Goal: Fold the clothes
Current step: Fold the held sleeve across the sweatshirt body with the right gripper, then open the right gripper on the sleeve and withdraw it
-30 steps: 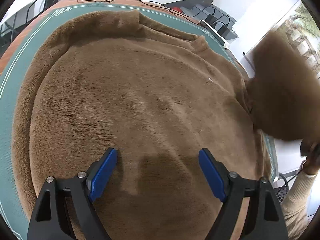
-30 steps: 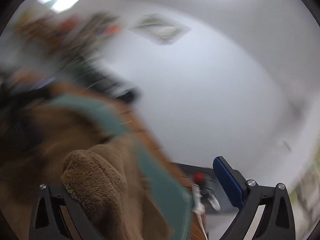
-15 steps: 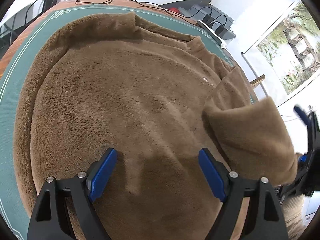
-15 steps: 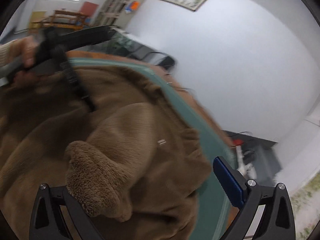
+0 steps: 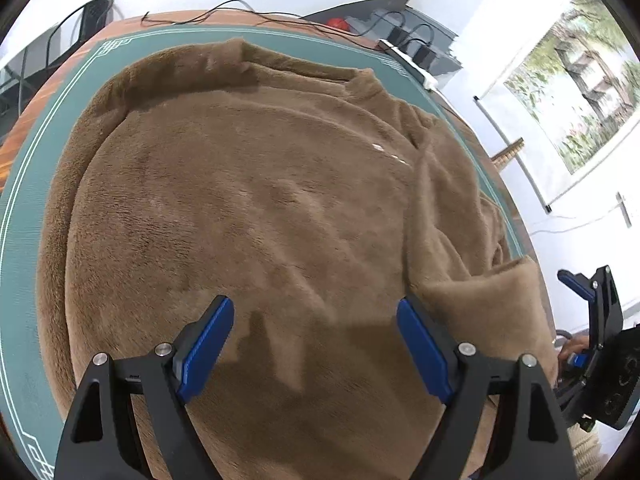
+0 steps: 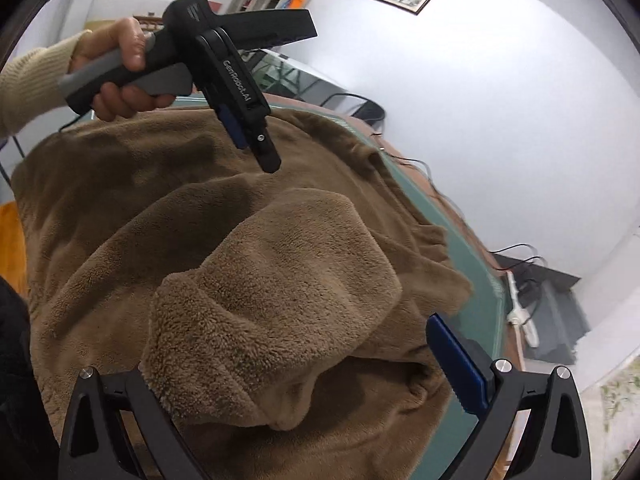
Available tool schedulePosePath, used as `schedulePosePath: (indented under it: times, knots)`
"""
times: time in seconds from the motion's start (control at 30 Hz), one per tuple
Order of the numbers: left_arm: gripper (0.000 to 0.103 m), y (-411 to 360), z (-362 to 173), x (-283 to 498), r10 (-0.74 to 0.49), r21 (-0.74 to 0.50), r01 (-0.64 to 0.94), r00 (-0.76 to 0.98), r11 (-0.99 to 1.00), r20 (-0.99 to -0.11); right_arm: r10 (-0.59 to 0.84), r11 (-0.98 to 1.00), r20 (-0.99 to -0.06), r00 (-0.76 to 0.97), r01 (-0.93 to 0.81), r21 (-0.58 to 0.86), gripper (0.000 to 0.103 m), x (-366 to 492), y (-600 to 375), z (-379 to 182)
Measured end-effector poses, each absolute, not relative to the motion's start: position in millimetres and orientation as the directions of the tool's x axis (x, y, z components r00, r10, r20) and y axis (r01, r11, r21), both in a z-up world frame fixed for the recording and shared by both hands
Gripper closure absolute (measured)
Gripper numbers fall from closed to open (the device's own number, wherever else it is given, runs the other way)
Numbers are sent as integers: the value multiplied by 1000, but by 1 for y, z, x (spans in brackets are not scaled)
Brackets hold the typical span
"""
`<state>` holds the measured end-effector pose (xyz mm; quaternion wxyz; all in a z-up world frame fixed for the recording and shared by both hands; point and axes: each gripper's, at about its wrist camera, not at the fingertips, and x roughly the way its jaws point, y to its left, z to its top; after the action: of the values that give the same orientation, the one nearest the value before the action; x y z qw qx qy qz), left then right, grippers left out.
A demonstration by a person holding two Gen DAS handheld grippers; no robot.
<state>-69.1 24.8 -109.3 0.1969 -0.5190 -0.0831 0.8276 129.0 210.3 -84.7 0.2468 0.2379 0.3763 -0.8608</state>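
Observation:
A brown fleece sweater lies spread flat on a green mat, collar at the far side. My left gripper hovers open and empty just above its lower middle; it also shows in the right wrist view. One sleeve is folded in over the body at the right side. My right gripper is open; the sleeve cuff drapes over its left finger and hides that pad. The right gripper shows in the left wrist view at the sweater's right edge.
The green mat covers a wooden table with its edge at the left. Cables, a power strip and a dark cabinet are behind the table. A painting hangs on the right wall.
My right gripper swung the sleeve from high in the air down over the right side of the sweater. The left gripper stayed in place, open.

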Motion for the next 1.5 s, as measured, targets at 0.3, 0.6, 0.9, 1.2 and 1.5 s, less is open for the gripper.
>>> schedulePosePath:
  times: [0.3, 0.6, 0.9, 1.2, 1.5]
  knots:
    - [16, 88, -111, -52, 568, -479, -362, -202, -800, -798, -148, -555, -476, -867, 471, -686, 0, 157, 192, -88]
    - [16, 60, -138, -87, 463, -444, -131, -290, -886, -838, -325, -582, -539, -778, 613, -535, 0, 203, 201, -72]
    - [16, 6, -130, -71, 489, -496, -69, -336, -865, -805, -539, -766, -677, -501, 626, 147, 0, 156, 287, -82]
    - [16, 5, -120, -50, 504, -488, -142, -355, -861, -787, -603, -759, -724, -336, 520, 392, 0, 71, 263, -110]
    - [16, -36, -116, -45, 494, -497, -108, -407, -861, -768, -871, -460, -439, -221, 680, 571, 0, 38, 207, -66]
